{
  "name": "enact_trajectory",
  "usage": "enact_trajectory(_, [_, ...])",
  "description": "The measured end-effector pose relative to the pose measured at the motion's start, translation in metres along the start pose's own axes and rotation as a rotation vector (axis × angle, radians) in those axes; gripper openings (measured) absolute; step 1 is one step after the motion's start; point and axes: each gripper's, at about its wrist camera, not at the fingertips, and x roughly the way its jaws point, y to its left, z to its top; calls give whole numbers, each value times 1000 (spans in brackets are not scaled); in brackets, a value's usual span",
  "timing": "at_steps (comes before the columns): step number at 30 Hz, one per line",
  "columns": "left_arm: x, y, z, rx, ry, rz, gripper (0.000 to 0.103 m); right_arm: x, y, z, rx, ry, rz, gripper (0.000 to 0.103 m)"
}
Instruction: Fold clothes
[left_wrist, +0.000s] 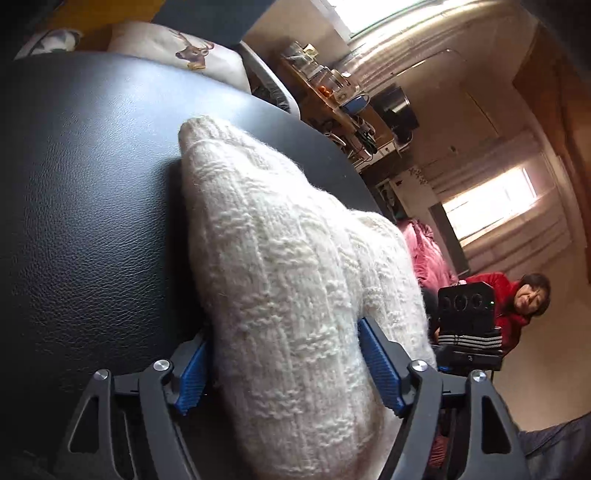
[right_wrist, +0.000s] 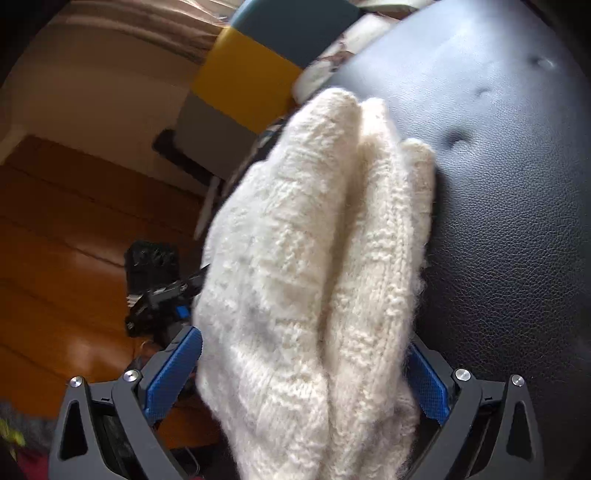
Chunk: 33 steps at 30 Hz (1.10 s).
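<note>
Knitwear (left_wrist: 288, 280) (cream) — both tongs (left_wrist: 284, 362) (right_wrist: 306, 373) apparently clamped.

left gripper (left_wrist: 284, 363) jaws clamped, right gripper (right_wrist: 306, 373) likewise

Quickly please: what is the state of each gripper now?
Left gripper: shut on the white knitted garment.
Right gripper: shut on the same white knitted garment.

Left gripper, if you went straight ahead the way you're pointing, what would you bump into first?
The left gripper already has the white knitted garment between its fingers, so it would push further into that wool first. Beyond it lies the black leather surface, though depth is hard to judge.
</note>
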Motion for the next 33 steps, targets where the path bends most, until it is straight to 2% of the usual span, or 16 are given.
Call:
enact_trajectory(3, [1,-1,0,-17,11,0,72,5,11,-5,-71,28,-57,102])
enact_trajectory(5, [2,-6,-1,-9,17,16,64,3,13,-7,-52,16,-140,86])
enact_trajectory(6, [0,-9,-2,1,15,29,63,1,11,-9,-37,12,-143,64])
enact_trajectory(7, [1,-11,-3,5,10,32,62,-2,7,-13,-5,5,-118,53])
enact_trajectory(12, [4,-28,-9,28,-41,21,52,-15,10,-25,-25,-60,-156,50])
enact_trajectory(16, [10,-47,-3,48,-55,-58,49,-42,8,-30,-26,-129,-162,49])
enact_trajectory(20, [34,-87,11,140,-24,-106,49,-83,2,-32,-13,-215,-182,48])
enact_trajectory(24, [68,-127,39,204,6,-145,49,-130,-5,-32,-5,-305,-211,48])
enact_trajectory(29, [119,-192,80,321,47,-200,49,-200,-21,-23,-7,-431,-306,48])
enact_trajectory(32, [155,-222,101,385,82,-183,49,-222,-49,-16,28,-464,-387,48])
enact_trajectory(33, [175,-230,109,403,96,-151,50,-222,-62,-15,53,-458,-429,48])
